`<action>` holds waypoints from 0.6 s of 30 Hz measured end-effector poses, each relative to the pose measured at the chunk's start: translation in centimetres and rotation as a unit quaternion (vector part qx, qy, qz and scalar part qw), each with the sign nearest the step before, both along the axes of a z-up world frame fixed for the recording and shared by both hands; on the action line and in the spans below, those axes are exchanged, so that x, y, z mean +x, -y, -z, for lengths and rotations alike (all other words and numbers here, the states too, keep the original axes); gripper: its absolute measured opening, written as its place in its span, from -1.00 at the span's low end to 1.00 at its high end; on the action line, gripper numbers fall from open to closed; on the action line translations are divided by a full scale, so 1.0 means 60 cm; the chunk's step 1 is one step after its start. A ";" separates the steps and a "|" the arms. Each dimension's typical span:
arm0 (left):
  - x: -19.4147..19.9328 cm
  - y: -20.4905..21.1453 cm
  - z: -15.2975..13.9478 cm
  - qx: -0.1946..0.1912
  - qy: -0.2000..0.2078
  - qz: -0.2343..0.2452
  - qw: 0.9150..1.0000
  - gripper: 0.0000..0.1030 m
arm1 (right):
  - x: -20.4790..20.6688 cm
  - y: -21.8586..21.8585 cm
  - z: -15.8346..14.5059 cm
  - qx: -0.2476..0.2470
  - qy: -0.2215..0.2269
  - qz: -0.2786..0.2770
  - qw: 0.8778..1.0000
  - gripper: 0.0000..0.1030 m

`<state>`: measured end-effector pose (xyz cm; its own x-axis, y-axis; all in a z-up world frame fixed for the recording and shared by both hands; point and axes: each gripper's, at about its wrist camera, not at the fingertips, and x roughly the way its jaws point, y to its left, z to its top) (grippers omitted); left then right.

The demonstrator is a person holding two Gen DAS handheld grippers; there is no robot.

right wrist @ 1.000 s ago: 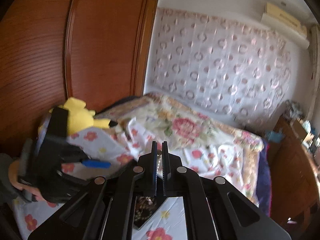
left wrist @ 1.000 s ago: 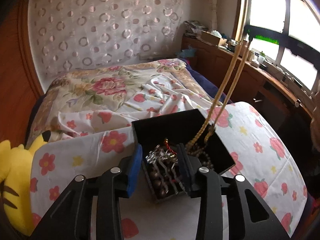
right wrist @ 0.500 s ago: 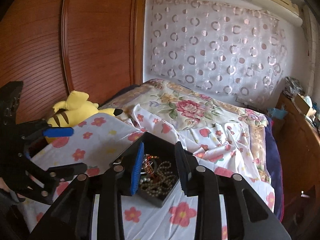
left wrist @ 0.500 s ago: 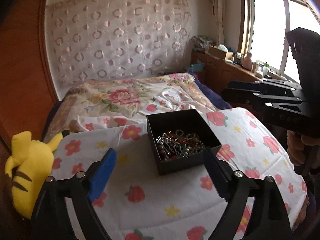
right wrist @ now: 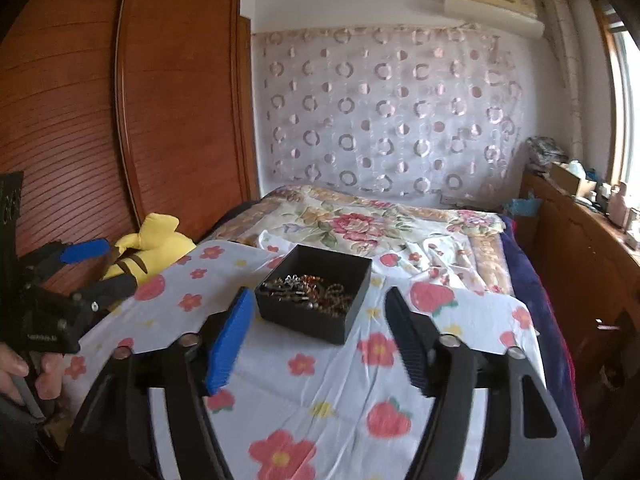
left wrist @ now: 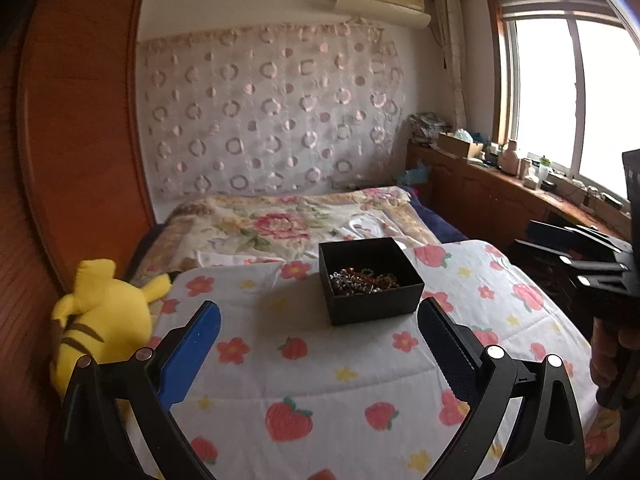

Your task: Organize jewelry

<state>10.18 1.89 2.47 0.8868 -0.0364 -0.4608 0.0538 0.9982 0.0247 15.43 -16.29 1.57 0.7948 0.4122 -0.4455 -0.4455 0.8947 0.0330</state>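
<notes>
On the flowered sheet [left wrist: 320, 380] ahead of me sits the black box [left wrist: 370, 280], open-topped, with the jewelry [left wrist: 362, 279] heaped inside it: beads, chains and something reddish, though the tangle is too small for me to sort piece from piece. My left claw [left wrist: 319, 322] is spread wide and holds nothing, its blue pad and dark pad standing to either side of the box but short of it. My right claw [right wrist: 318, 320] is likewise released and empty, with the box just beyond its tips. Each claw shows at the edge of the other's view. Off to the left, a yellow plush toy [left wrist: 100, 316] lies against the wooden wardrobe [right wrist: 120, 100]. Behind the box stretches the floral quilt [right wrist: 352, 224].
</notes>
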 end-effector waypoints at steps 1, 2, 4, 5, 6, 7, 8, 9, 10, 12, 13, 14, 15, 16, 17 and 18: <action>-0.012 0.002 -0.002 0.005 0.004 -0.003 1.000 0.85 | -0.019 0.005 0.003 0.000 0.006 0.009 1.000 0.60; -0.025 0.004 -0.002 0.005 0.008 -0.007 1.000 0.85 | -0.035 0.008 0.006 0.004 0.011 0.014 1.000 0.76; -0.043 0.006 -0.002 0.002 0.011 -0.007 1.000 0.85 | -0.067 0.021 0.009 0.018 0.022 0.029 0.999 0.96; -0.052 0.007 -0.001 0.001 0.013 -0.007 1.000 0.85 | -0.079 0.026 0.011 0.026 0.025 0.033 0.999 0.96; -0.060 0.008 0.000 0.000 0.015 -0.007 1.000 0.85 | -0.095 0.034 0.014 0.036 0.027 0.038 0.998 0.96; -0.068 0.010 0.001 -0.001 0.017 -0.006 1.000 0.85 | -0.100 0.037 0.015 0.040 0.027 0.044 0.998 0.96; -0.075 0.011 0.003 -0.003 0.019 -0.005 1.000 0.85 | -0.107 0.043 0.017 0.044 0.026 0.049 0.997 0.96; -0.078 0.011 0.003 -0.005 0.019 -0.004 1.000 0.85 | -0.116 0.049 0.021 0.054 0.024 0.053 0.997 0.96; -0.084 0.010 0.005 -0.008 0.019 -0.004 1.000 0.85 | -0.118 0.051 0.024 0.056 0.023 0.054 0.997 0.96; -0.091 0.010 0.009 -0.012 0.020 -0.007 1.000 0.85 | -0.127 0.052 0.028 0.053 0.025 0.063 0.996 0.96; -0.096 0.009 0.011 -0.012 0.021 -0.008 1.000 0.85 | -0.132 0.049 0.031 0.051 0.027 0.065 0.996 0.96; -0.099 0.010 0.012 -0.011 0.021 -0.009 1.000 0.85 | -0.134 0.048 0.033 0.051 0.028 0.065 0.996 0.96; -0.099 0.009 0.013 -0.011 0.020 -0.010 1.000 0.85 | -0.134 0.046 0.033 0.050 0.027 0.068 0.996 0.96; -0.100 0.009 0.015 -0.011 0.018 -0.012 1.000 0.85 | -0.135 0.045 0.034 0.048 0.028 0.071 0.996 0.96; -0.101 0.009 0.017 -0.011 0.016 -0.011 1.000 0.85 | -0.139 0.043 0.037 0.046 0.029 0.072 0.996 0.96; -0.105 0.009 0.019 -0.011 0.016 -0.011 1.000 0.85 | -0.140 0.041 0.038 0.043 0.031 0.073 0.996 0.96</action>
<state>3.90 1.34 1.30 0.9014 -0.0269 -0.4322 0.0316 0.9995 0.0038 7.01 -18.75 -0.69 0.8740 0.3238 -0.3624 -0.3135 0.9454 0.0888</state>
